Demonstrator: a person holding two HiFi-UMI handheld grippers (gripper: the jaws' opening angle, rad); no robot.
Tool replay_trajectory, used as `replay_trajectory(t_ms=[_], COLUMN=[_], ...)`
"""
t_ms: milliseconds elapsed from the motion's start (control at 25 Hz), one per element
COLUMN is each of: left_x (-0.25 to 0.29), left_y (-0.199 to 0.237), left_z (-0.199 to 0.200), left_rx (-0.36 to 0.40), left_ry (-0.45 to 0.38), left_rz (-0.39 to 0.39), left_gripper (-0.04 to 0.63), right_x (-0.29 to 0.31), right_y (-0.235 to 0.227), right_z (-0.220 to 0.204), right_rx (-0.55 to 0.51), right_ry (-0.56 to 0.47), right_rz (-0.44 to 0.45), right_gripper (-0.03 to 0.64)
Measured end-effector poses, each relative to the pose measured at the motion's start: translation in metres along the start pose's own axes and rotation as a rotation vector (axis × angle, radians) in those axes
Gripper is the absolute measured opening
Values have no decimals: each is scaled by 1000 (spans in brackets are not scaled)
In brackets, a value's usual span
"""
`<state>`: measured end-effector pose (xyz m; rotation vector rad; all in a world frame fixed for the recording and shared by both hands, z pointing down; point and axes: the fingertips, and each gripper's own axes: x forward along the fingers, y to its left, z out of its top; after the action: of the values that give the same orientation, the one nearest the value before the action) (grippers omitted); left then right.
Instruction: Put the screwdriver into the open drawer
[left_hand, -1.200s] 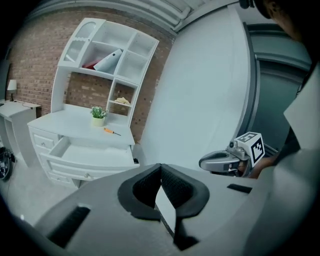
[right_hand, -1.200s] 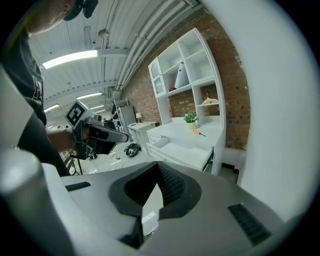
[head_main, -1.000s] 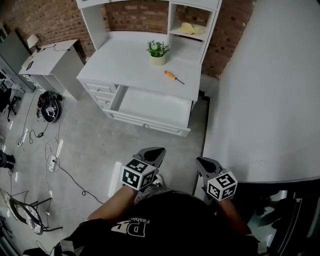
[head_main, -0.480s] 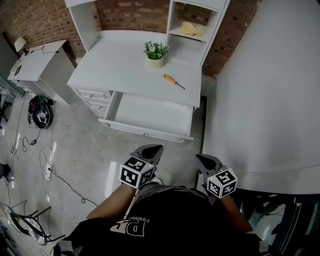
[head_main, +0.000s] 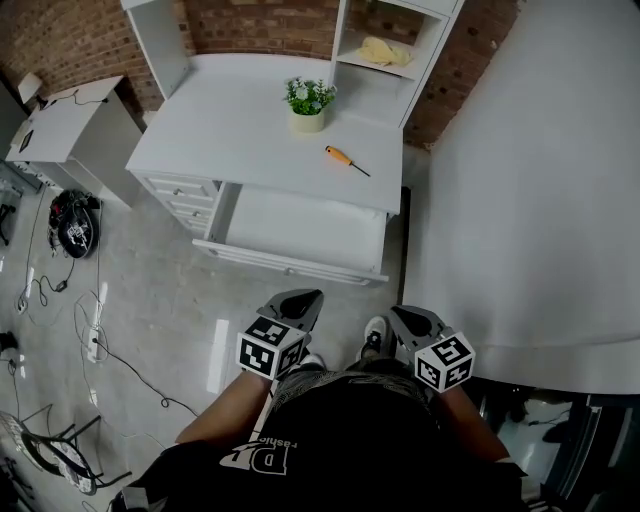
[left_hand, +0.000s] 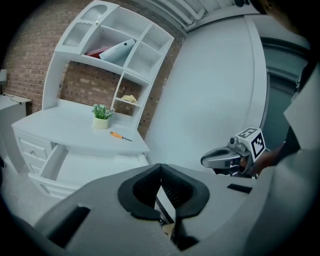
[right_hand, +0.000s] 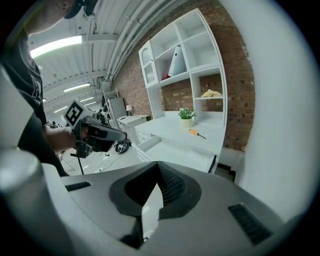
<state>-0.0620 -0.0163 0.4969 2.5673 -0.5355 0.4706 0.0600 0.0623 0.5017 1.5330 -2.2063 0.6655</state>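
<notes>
An orange-handled screwdriver (head_main: 340, 155) (left_hand: 117, 135) (right_hand: 194, 132) lies on the white desk top (head_main: 240, 130), right of a small potted plant (head_main: 307, 100). Below it the wide drawer (head_main: 300, 225) (left_hand: 95, 165) (right_hand: 177, 152) stands pulled out, nothing visible inside. My left gripper (head_main: 297, 305) (left_hand: 160, 166) and right gripper (head_main: 408, 322) (right_hand: 158, 164) are held low near my body, well short of the desk. Both sets of jaws meet at the tip with nothing between them. Each gripper view shows the other gripper: the right gripper (left_hand: 222, 159) and the left gripper (right_hand: 102, 135).
A large white curved wall (head_main: 530, 180) fills the right side. A small white side table (head_main: 60, 125) stands left of the desk, with cables (head_main: 90, 330) and a black object (head_main: 75, 215) on the floor. A yellow cloth (head_main: 385, 52) lies on the hutch shelf.
The desk and drawer have drawn nearer and shifted left in the head view. Both grippers stay low in front of me, still shut. A shoe now shows between them.
</notes>
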Motion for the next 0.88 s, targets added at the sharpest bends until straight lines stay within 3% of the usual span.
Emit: replay_trajectory(t_ms=[360, 880], left_x=[9, 80], left_y=[24, 42], left_z=[12, 79], left_rx=[-10, -17], left_ry=[-16, -13], left_rz=[75, 176], left_gripper=[15, 15], right_x=[30, 91], right_y=[-41, -157], right_z=[44, 121], right_rx=[-69, -88], right_ry=[-55, -118], right_rz=[15, 78], right_gripper=[5, 5])
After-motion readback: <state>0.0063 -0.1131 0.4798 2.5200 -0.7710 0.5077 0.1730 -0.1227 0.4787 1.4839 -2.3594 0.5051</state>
